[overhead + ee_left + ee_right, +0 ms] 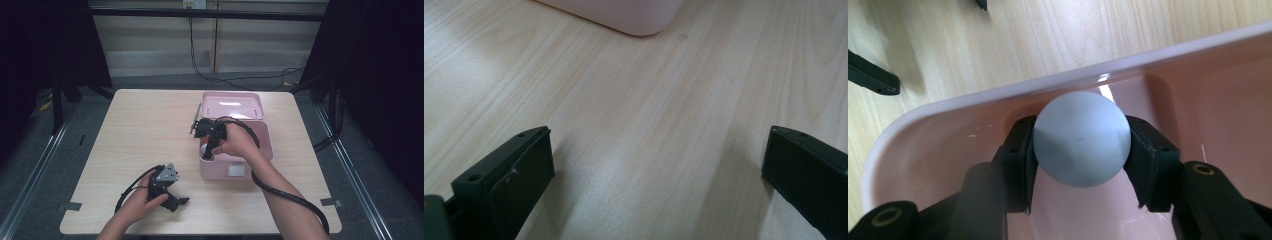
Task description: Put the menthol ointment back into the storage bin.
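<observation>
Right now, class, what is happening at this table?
A person works with a gripper in each hand. The right gripper is shut on a pale grey ball, holding it inside the open pink box, near its front left corner. The left gripper rests open on the wooden table, holding nothing. The box's lid stands tipped back.

A matt grey ball [1081, 138], a glossy pink plastic box [948, 107], a pale wood-grain table [649, 100].

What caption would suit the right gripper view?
Right claw shut on a pale grey ball, held inside the open pink box.
</observation>
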A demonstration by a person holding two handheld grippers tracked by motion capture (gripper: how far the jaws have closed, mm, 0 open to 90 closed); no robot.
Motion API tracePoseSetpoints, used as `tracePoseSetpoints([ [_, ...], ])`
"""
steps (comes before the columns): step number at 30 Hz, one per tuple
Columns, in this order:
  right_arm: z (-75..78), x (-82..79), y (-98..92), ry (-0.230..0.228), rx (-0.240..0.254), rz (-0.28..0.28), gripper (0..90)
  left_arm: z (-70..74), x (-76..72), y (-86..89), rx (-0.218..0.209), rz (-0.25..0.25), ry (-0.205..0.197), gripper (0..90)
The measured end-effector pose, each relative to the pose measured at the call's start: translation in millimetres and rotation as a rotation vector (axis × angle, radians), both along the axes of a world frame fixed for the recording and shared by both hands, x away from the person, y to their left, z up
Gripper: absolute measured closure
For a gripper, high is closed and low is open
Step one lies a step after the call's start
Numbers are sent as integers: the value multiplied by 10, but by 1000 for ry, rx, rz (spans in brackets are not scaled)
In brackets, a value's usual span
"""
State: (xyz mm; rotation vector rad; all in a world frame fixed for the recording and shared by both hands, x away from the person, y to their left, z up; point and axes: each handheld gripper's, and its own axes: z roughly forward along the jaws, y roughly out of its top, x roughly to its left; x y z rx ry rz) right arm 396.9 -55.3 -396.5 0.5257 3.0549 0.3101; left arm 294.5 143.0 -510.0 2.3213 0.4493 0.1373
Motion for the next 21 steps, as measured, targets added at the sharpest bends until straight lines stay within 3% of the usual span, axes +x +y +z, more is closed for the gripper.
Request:
tracePoseSetpoints([
  [21, -124, 19, 26, 8, -34, 17, 505, 2, -1, 0, 4, 1, -1, 0],
])
